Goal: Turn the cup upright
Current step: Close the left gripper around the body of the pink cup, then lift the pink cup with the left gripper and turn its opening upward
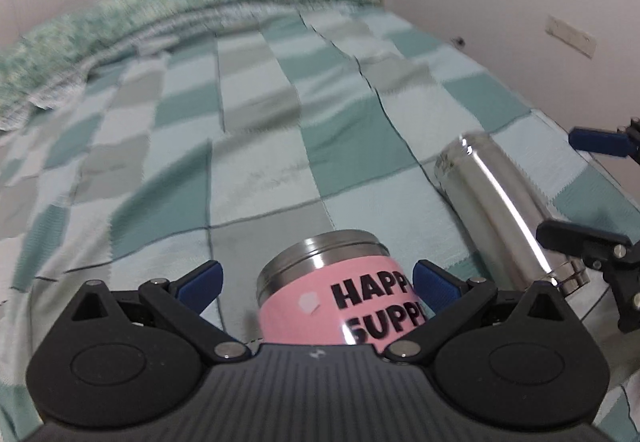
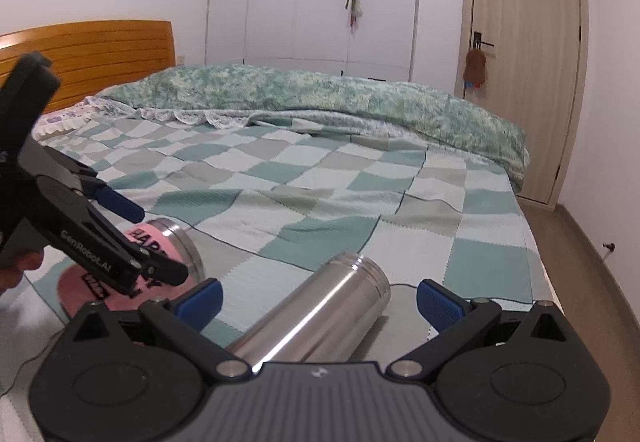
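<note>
Approach step, nothing gripped yet: left gripper [image 1: 318,284] wide open around the pink cup [image 1: 340,294], right gripper [image 2: 320,300] wide open around the steel cup [image 2: 316,316], both cups lying on their sides near the front edge of the bed [image 2: 460,210]. Next, by my judgement: closing on the body, then lifting and turning the open end upward.

Left gripper [image 1: 318,284] jaws spread wide either side of pink-sleeved steel cup [image 1: 340,294] lying on checked bedspread [image 1: 260,114], right pad touching sleeve; bare steel flask [image 1: 504,210] on its side at 3 o'clock, right gripper [image 1: 576,194] at its near end.
</note>
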A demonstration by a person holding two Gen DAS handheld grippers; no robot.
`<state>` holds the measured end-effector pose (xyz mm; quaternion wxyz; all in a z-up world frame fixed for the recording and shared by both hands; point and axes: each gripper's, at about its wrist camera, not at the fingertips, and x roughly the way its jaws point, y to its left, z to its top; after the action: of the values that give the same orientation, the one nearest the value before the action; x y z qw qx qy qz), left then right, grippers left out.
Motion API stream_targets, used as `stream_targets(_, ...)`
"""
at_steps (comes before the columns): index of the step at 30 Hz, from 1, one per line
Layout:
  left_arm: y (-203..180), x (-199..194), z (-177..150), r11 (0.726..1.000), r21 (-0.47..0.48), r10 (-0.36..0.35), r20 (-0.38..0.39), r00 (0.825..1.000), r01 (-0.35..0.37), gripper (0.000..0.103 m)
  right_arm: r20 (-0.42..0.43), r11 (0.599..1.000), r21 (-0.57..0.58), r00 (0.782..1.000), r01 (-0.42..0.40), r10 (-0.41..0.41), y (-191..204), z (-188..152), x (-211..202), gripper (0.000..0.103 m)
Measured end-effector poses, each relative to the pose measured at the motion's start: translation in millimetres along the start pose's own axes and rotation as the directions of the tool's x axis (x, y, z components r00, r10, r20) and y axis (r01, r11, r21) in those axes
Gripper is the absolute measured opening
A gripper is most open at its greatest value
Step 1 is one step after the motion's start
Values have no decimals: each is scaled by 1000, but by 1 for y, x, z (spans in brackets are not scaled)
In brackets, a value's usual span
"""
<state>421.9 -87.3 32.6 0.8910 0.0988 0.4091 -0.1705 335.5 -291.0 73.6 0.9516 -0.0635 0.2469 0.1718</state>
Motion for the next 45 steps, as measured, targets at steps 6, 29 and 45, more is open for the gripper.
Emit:
stream_targets(6, 9, 29, 9, 994, -11, -113, -155, 981, 113, 103, -23, 1000, 8, 1000, 13, -13, -5, -2, 15, 103)
stream_targets(29, 8, -10, 4, 989, -44, -146, -98, 984, 142, 90, -20, 1000, -1, 1000, -4, 4, 7, -5, -15, 103)
stream_targets(45, -24, -124, -50, 987, -42, -151, 78, 985, 155, 83, 48, 999, 13, 998, -36, 35, 53, -3, -121, 103)
